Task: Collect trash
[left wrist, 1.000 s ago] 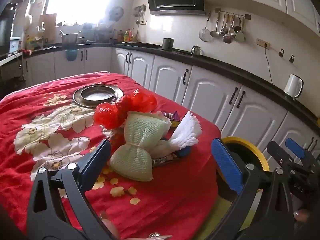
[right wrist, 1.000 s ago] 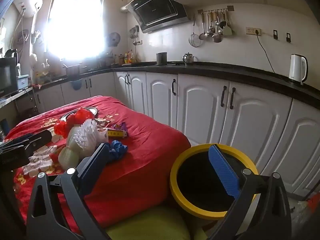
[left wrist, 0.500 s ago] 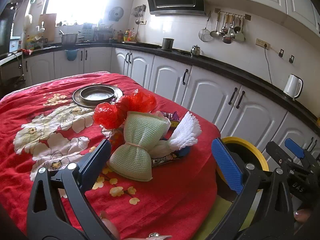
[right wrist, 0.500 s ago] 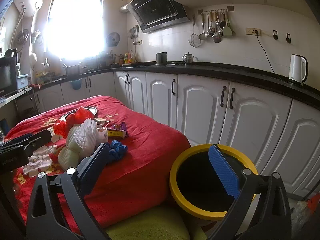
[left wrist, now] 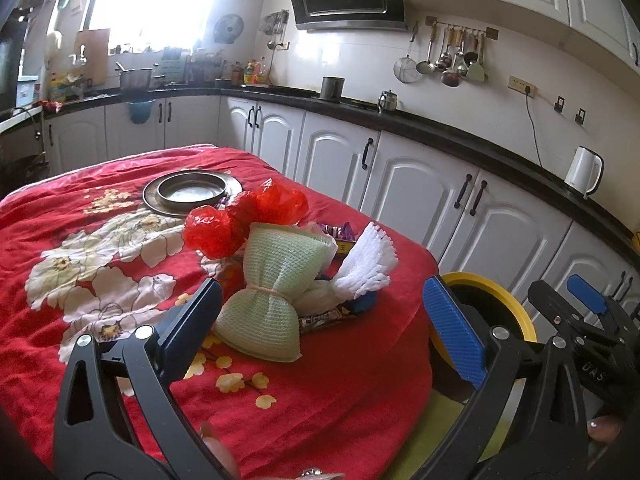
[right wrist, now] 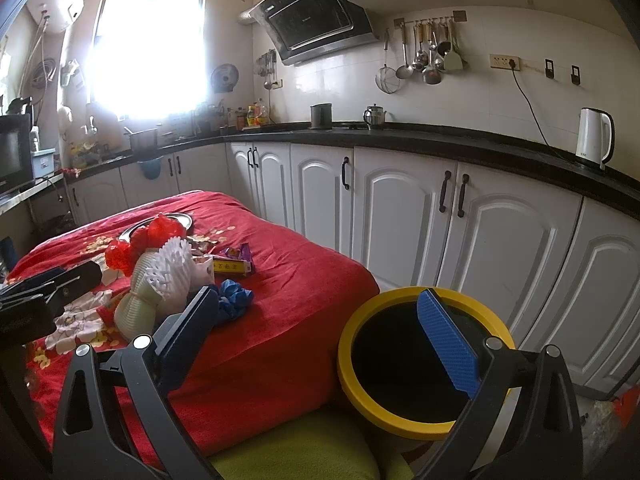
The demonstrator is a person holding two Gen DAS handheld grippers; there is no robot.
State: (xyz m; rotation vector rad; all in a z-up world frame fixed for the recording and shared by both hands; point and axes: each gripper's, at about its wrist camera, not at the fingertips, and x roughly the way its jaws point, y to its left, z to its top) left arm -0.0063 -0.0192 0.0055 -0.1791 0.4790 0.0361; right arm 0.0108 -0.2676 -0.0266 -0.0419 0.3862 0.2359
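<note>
Left wrist view: left gripper (left wrist: 320, 312) fingers spread wide, empty, above a red floral tabletop (left wrist: 100, 248) in a white-cabinet kitchen. Between them, trash pile: green foam net (left wrist: 276, 280), white foam net (left wrist: 368, 260), crinkled red plastic (left wrist: 244, 220); possibly a snack wrapper (left wrist: 324, 317) beneath. Round metal plate (left wrist: 192, 192) farther off.

Right wrist view: right gripper (right wrist: 320, 324) likewise gaping, empty. Yellow-rimmed bin (right wrist: 400, 364) right of tabletop; blue crumpled scrap (right wrist: 236, 300), hidden in the other view.

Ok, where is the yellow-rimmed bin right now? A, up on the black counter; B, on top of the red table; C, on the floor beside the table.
C: the yellow-rimmed bin stands low beside the red table, below its top.
</note>
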